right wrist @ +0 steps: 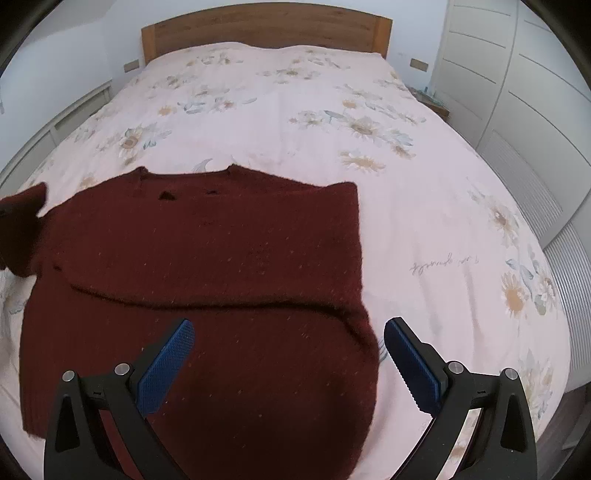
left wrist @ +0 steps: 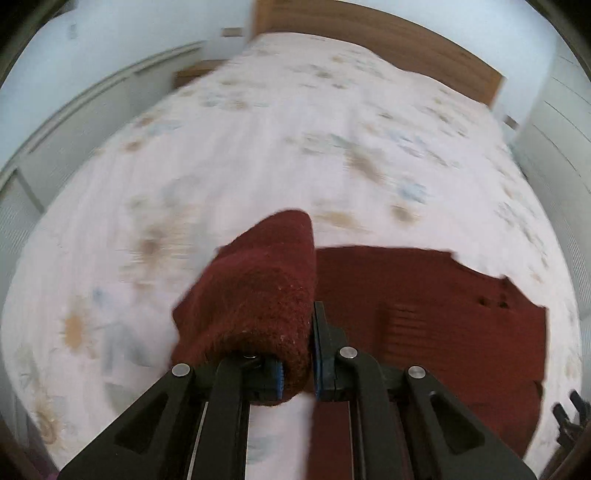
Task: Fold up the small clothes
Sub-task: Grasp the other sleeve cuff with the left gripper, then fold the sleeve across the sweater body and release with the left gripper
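A dark red knitted sweater [right wrist: 207, 258] lies flat on the bed, with its right sleeve folded across its body. In the left wrist view my left gripper [left wrist: 297, 373] is shut on the sweater's left sleeve [left wrist: 258, 291], which drapes up and over the left finger, lifted off the bedspread. The sweater body [left wrist: 424, 314] lies to the right of that gripper. The lifted sleeve [right wrist: 22, 229] shows at the left edge of the right wrist view. My right gripper [right wrist: 288, 354] hangs open above the sweater's lower right part, with nothing between its blue pads [right wrist: 166, 365].
The bed carries a pale pink floral bedspread [right wrist: 295, 122] with a wooden headboard [right wrist: 266, 29] at the far end. White wardrobe doors [right wrist: 517, 92] stand on the right and a low white unit [left wrist: 92, 110] runs along the left.
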{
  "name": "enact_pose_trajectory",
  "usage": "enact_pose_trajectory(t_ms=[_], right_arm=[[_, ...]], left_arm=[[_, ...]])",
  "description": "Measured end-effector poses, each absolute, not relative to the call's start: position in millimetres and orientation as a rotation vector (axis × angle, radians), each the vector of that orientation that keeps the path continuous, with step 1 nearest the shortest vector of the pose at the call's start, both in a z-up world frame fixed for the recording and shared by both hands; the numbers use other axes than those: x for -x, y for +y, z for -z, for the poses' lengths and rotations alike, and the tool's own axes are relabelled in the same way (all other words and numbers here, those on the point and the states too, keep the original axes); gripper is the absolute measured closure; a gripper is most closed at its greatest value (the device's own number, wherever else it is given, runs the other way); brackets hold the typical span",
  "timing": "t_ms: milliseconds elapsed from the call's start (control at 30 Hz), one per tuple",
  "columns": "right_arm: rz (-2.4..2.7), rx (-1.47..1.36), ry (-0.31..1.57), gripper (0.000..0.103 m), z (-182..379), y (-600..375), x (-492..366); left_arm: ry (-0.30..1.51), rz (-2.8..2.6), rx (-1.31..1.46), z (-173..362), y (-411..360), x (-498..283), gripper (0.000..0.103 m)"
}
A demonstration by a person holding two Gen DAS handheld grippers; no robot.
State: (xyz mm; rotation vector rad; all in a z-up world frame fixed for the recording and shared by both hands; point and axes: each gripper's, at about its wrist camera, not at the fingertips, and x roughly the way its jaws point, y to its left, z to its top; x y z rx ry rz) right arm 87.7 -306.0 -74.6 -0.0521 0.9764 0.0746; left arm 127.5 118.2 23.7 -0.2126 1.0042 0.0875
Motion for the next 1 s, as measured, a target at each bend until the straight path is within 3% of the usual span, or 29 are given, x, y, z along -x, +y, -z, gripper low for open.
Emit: enact_pose_trajectory(t_ms=[500,1000], right_arm=[[-0.055,-0.007,0.975,0.000,73,-341,-98],[-0.053,-0.059,1.038,0.000,104,-351,-87]], left_arm=[[1.081,0.223,0.092,35,-80,-187,0.094],[1.205,0.156,-0.121,118,-126,-190,0.090]])
